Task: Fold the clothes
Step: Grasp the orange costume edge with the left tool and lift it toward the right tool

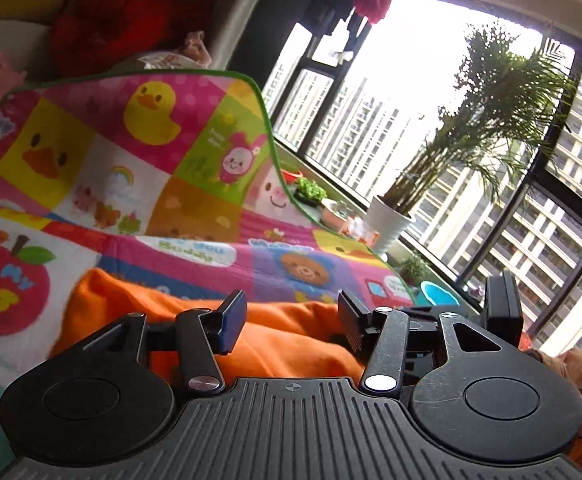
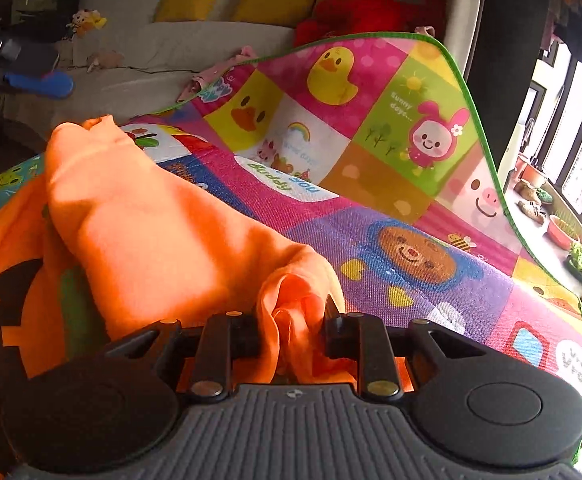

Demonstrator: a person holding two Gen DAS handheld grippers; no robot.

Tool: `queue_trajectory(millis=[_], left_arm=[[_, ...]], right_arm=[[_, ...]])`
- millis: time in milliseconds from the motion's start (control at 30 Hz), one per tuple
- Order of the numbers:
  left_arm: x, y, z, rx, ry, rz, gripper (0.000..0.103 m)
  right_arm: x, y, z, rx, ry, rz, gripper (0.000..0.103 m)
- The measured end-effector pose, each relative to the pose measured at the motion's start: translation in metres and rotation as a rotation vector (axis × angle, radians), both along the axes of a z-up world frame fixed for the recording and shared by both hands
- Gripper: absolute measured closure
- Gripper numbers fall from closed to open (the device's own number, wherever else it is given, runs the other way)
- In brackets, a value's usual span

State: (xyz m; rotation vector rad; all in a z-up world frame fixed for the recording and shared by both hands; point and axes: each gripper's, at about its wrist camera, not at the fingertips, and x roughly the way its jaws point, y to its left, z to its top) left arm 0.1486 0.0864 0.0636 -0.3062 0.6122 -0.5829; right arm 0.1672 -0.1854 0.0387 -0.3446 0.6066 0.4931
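One soft orange cloth garment (image 2: 159, 232) and two black two-finger grippers are seen. The garment is crumpled into a long, rumpled bundle and is laid on a colourful cartoon-printed play mat with a green border (image 2: 411, 208), with a black printed pattern shown on its lower left part in the right wrist view. A bunched fold of the orange cloth is pinched between the jaws of the right gripper (image 2: 293, 328), which are closed onto it. The jaws of the left gripper (image 1: 291, 316) are spread apart with nothing between them, and the same garment (image 1: 283, 344) is seen just beyond and below its fingertips.

The far edge of the mat is curled upward. Behind it, a pale sofa (image 2: 179, 52) is seen with two yellow cushions (image 2: 275, 4) and a red heap (image 2: 355, 14). By the large window (image 1: 471, 200), a tall palm in a white pot (image 1: 391, 224) is stood.
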Motion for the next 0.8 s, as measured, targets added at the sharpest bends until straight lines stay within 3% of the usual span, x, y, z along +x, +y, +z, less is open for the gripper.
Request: queue_trajectory(millis=[67, 133, 200, 267, 400, 633, 667, 733, 800], left_arm=[[0.008, -0.013, -0.030, 0.027, 0.073, -0.011, 0.049], [0.015, -0.011, -0.055, 0.003, 0.146, -0.002, 0.052], [0.021, -0.008, -0.072, -0.028, 0.196, 0.001, 0.054], [0.019, -0.008, -0.074, -0.029, 0.193, -0.005, 0.054], [0.012, -0.005, -0.076, -0.024, 0.196, -0.013, 0.054], [0.009, 0.004, -0.080, -0.051, 0.197, -0.021, 0.054], [0.009, 0.004, -0.080, -0.051, 0.194, -0.024, 0.054], [0.009, 0.004, -0.081, -0.050, 0.189, -0.028, 0.053], [0.006, 0.004, -0.080, -0.048, 0.181, -0.035, 0.053]], right_arm=[[-0.002, -0.001, 0.013, 0.015, -0.030, -0.007, 0.074], [-0.001, -0.001, 0.024, 0.035, -0.047, -0.007, 0.071], [0.012, 0.008, 0.032, 0.080, -0.012, 0.021, 0.055], [0.025, 0.017, 0.040, 0.125, 0.023, 0.049, 0.041], [0.053, 0.036, 0.049, 0.203, 0.101, 0.097, 0.038], [0.092, 0.051, -0.012, 0.230, 0.344, 0.086, 0.038], [0.092, 0.050, -0.017, 0.243, 0.365, 0.086, 0.041], [0.086, 0.043, -0.014, 0.281, 0.374, 0.076, 0.060], [0.073, 0.034, -0.004, 0.325, 0.366, 0.078, 0.089]])
